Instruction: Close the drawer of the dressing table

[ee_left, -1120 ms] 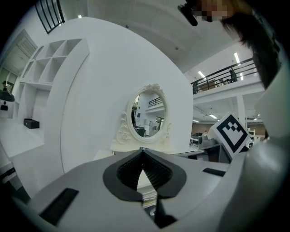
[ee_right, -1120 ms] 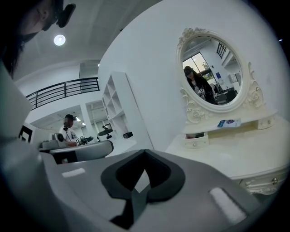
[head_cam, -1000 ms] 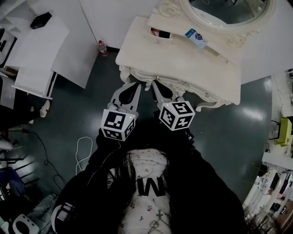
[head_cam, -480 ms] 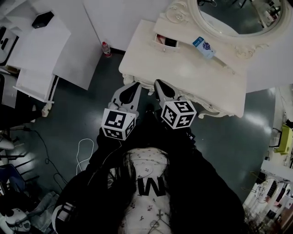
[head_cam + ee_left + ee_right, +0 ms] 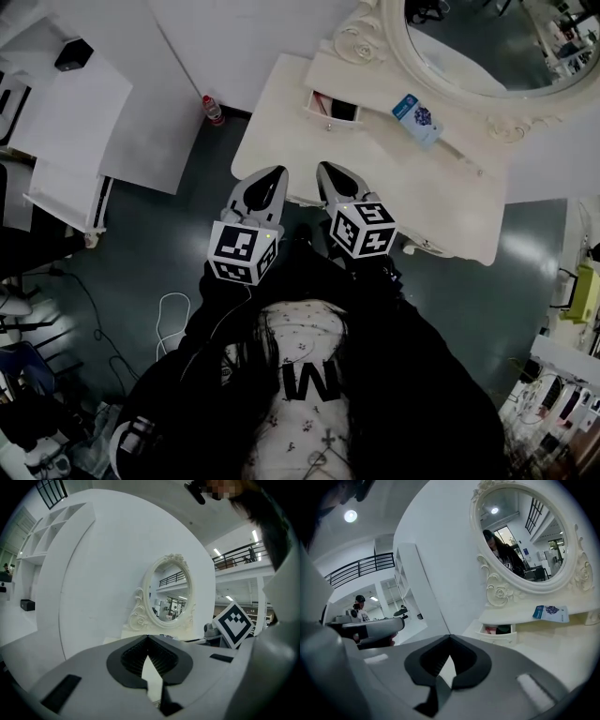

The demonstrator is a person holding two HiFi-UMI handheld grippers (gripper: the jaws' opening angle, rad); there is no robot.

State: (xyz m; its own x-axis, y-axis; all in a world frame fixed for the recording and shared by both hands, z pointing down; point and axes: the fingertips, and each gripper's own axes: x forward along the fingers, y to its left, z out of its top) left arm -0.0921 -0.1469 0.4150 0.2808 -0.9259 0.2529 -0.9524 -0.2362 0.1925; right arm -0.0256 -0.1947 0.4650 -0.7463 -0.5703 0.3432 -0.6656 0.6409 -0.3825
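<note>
The cream dressing table (image 5: pixel 281 141) carries an oval mirror (image 5: pixel 487 47) on a raised shelf. At the shelf's left end a small drawer (image 5: pixel 328 108) stands pulled out, with a pink and a dark thing inside; it also shows in the right gripper view as the drawer (image 5: pixel 497 631). A blue packet (image 5: pixel 417 117) leans on the shelf. My left gripper (image 5: pixel 265 178) and right gripper (image 5: pixel 330 173) are side by side at the table's front edge, well short of the drawer. Both are shut with nothing between the jaws, as the left gripper (image 5: pixel 148 638) and right gripper (image 5: pixel 449 637) show in their own views.
A water bottle (image 5: pixel 213 109) stands on the dark floor left of the table. White shelf units (image 5: pixel 66 122) fill the far left, one with a black box (image 5: pixel 67 54) on it. A white cable (image 5: pixel 169 309) lies on the floor. A person (image 5: pixel 360 606) stands far off.
Both grippers have moved forward together to the table; their tips now reach over its front edge. The jaws have stayed shut and the drawer is as it was.
</note>
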